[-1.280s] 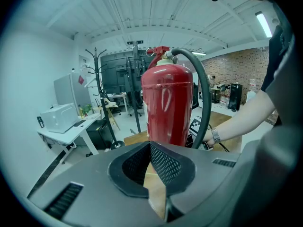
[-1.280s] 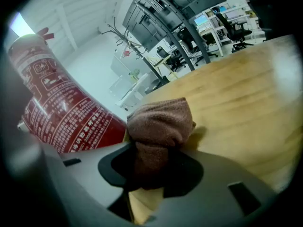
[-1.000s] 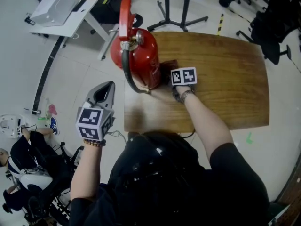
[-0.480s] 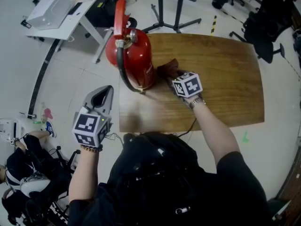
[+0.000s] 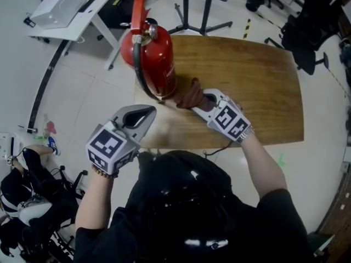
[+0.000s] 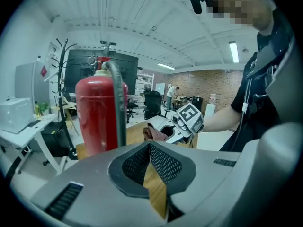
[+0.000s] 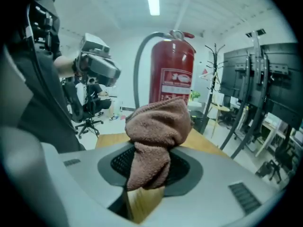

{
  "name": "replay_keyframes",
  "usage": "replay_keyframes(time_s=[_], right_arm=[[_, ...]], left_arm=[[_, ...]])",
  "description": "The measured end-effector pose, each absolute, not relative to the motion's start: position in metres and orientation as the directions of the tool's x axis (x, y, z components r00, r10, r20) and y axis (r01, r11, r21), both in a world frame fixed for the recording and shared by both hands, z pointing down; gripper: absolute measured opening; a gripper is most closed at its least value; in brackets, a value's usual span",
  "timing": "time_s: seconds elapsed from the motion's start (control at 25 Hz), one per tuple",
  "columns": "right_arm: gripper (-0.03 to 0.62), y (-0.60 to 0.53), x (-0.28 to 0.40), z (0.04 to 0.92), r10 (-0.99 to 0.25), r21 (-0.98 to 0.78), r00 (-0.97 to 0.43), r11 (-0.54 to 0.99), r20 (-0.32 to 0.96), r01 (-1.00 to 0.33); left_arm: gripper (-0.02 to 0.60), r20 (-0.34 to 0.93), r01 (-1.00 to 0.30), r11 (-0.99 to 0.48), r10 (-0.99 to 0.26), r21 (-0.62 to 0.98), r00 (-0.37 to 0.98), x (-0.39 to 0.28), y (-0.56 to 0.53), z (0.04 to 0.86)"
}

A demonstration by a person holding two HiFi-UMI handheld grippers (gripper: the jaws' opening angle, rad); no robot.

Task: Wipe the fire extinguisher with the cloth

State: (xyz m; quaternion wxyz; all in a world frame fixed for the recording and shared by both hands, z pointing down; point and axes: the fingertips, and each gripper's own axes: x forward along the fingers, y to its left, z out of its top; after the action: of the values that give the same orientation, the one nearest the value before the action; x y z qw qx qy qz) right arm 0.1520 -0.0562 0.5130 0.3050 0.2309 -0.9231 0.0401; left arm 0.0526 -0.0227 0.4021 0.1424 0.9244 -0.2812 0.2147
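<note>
Tabletop (image 5: 263,81): left tongs (image 6: 150,148) together; right tongs (image 7: 144,171), widening, clamp cloth (image 7: 158,122) masking extinguisher (image 7: 173,74) base.

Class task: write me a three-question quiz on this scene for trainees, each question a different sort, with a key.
1. Choose: the fire extinguisher stands on A the floor, B the wooden table, C a white desk.
2. True or false: the left gripper holds something.
3. Fill in: the right gripper is shut on the ____.
Key: 1 B; 2 false, shut and empty; 3 cloth.
</note>
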Motion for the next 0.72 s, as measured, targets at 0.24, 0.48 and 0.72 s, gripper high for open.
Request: replay_keyframes(time_s=[0.24, 0.48, 0.72], right_arm=[[0.158, -0.022, 0.132, 0.476, -0.379, 0.202, -0.732, 0.925, 0.566, -0.323], [0.158, 0.001, 0.109, 0.459, -0.368, 0.383, -0.734, 0.910, 0.570, -0.159], [0.160, 0.011, 0.094, 0.452, -0.378, 0.461, -0.724, 0.883, 0.577, -0.094]], left_arm=[[0.181, 0.466, -0.506, -0.825, -0.354, 0.253, 0.811, 0.085, -0.009, 0.407], [0.253, 0.475, -0.469, -0.818, -0.284, 0.333, 0.833, 0.105, 0.001, 0.422], [0.253, 0.485, -0.461, -0.816, -0.264, 0.349, 0.834, 0.109, 0.008, 0.425]])
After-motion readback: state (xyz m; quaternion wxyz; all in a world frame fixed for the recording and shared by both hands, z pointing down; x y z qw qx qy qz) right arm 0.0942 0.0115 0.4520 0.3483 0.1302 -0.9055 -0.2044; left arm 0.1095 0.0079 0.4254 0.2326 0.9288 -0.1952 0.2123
